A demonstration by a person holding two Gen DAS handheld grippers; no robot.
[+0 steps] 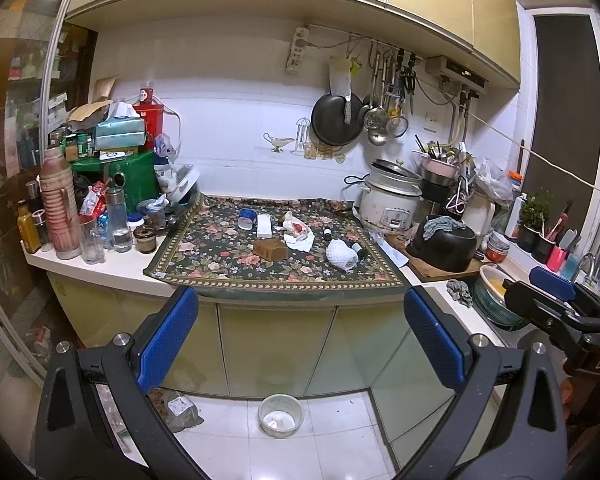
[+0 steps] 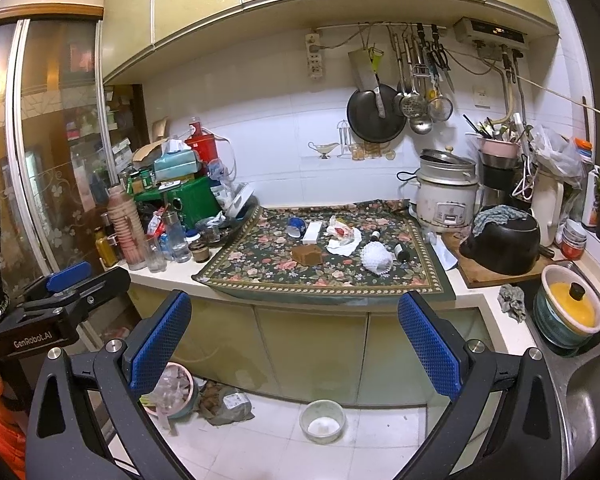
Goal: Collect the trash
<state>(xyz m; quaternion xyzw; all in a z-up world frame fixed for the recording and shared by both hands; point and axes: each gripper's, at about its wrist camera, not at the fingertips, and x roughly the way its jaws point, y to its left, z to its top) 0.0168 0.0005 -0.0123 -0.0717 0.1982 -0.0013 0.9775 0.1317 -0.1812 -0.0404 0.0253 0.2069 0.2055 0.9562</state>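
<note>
Nothing had been collected, as far as the two views showed: the left gripper (image 1: 300,344) and the right gripper (image 2: 296,344) both hung back from the desk (image 1: 100,270) with their fingers spread wide and nothing between them. The trash all lay ahead of and above the fingers, on the floral cloth (image 1: 228,264): a crumpled white wrapper with red on it (image 1: 298,232), a white foam net (image 1: 342,255) toward the right finger's side, a brown box (image 1: 270,249) nearly centred between the fingers, a flat white box (image 1: 265,226) behind it, a blue cup on its side (image 1: 246,218) and two small dark bottles (image 2: 401,252) near the net. So I judged the whole job still to do, beginning with a reach forward over the front edge of the desk. The pieces sat apart from one another in the middle of the cloth, leaving room to come down on each. The margins were tighter: beyond the left finger stood a crowd of bottles and glasses (image 1: 92,236), and beyond the right finger a rice cooker (image 1: 388,204) and a black pot (image 1: 444,248) on a board. Below the fingers, a white bowl (image 1: 281,415) stood on the floor, and the right view showed a basin of clear wrappings (image 2: 172,390) behind the left finger of that gripper.
</note>
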